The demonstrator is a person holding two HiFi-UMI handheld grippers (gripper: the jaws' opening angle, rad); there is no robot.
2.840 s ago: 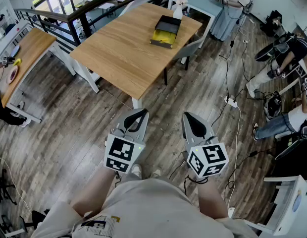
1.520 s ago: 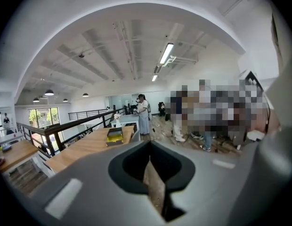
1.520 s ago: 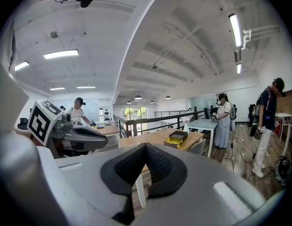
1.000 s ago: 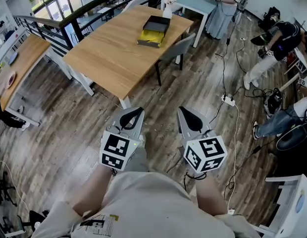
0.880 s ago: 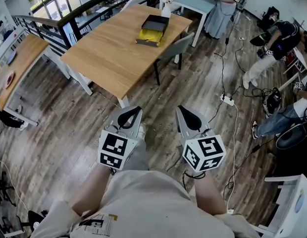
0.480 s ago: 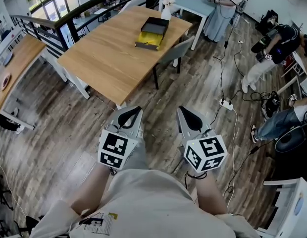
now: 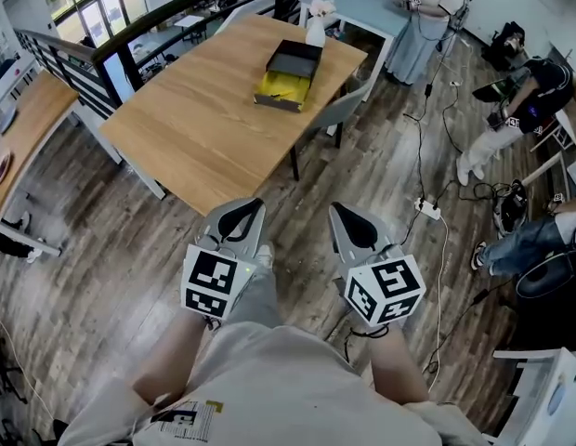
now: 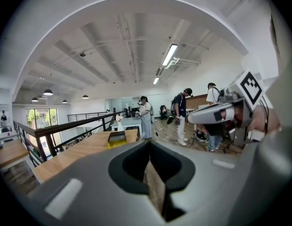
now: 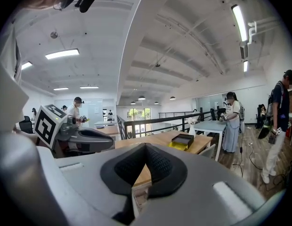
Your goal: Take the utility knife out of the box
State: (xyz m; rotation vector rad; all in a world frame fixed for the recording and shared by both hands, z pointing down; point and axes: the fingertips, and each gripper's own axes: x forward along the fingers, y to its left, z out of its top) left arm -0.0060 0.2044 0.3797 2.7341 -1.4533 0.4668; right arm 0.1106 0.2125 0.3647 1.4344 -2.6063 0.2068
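Note:
A black open box (image 7: 290,74) with yellow contents lies near the far end of a long wooden table (image 7: 195,128). No utility knife can be made out in it from here. My left gripper (image 7: 240,216) and right gripper (image 7: 354,221) are held side by side over the wood floor, just short of the table's near corner. Both are shut and empty. The left gripper view looks past its closed jaws at the box (image 8: 117,138), still far off. In the right gripper view the box (image 9: 182,141) sits on the table's far part.
A grey chair (image 7: 351,100) stands at the table's right side and a white bottle (image 7: 316,30) behind the box. A power strip (image 7: 427,210) and cables lie on the floor to the right. Several people stand or sit at the back and right. A second table (image 7: 28,119) is at left.
The table and box have drawn nearer as I walk toward them. Both grippers stay side by side and shut, now close to the table's near corner.

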